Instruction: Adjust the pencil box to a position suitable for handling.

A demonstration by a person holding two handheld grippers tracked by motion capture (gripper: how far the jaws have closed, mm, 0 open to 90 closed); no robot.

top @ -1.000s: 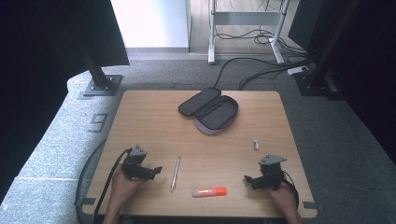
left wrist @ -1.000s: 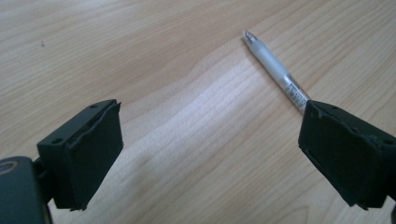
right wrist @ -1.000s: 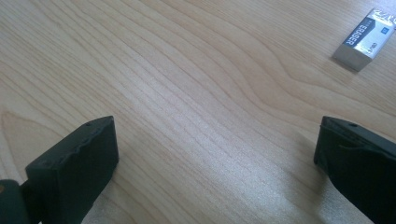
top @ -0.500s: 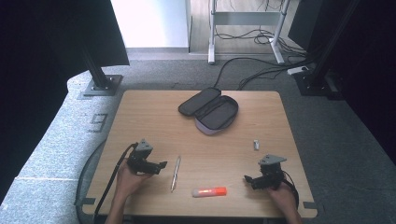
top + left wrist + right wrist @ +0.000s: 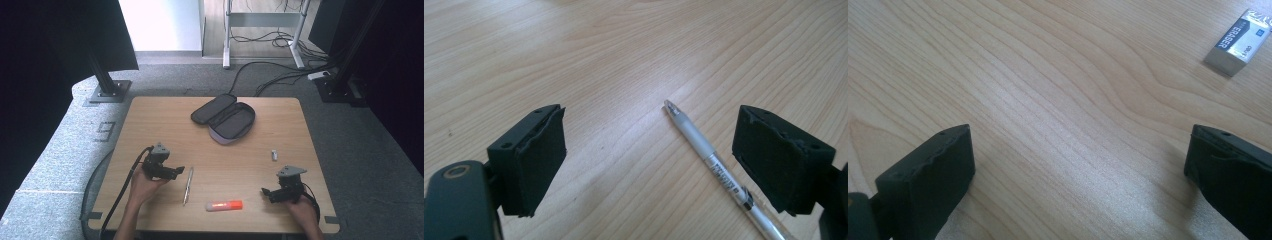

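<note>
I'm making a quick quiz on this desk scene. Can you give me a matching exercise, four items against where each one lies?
Things:
1. pencil case
2. pen
3. eraser
4. orange highlighter

Places:
A. near edge, between the two grippers
B. far middle of the table, lying open
C. just beyond the right gripper
D. beside the left gripper

Pairs: 1-B, 2-D, 3-C, 4-A

Table (image 5: 150,120): case (image 5: 225,118), pen (image 5: 187,185), marker (image 5: 224,205), eraser (image 5: 274,155).

Lower centre: a pen (image 5: 188,185) and orange marker (image 5: 224,205); mid-frame an open case (image 5: 224,118); right, an eraser (image 5: 274,155).
</note>
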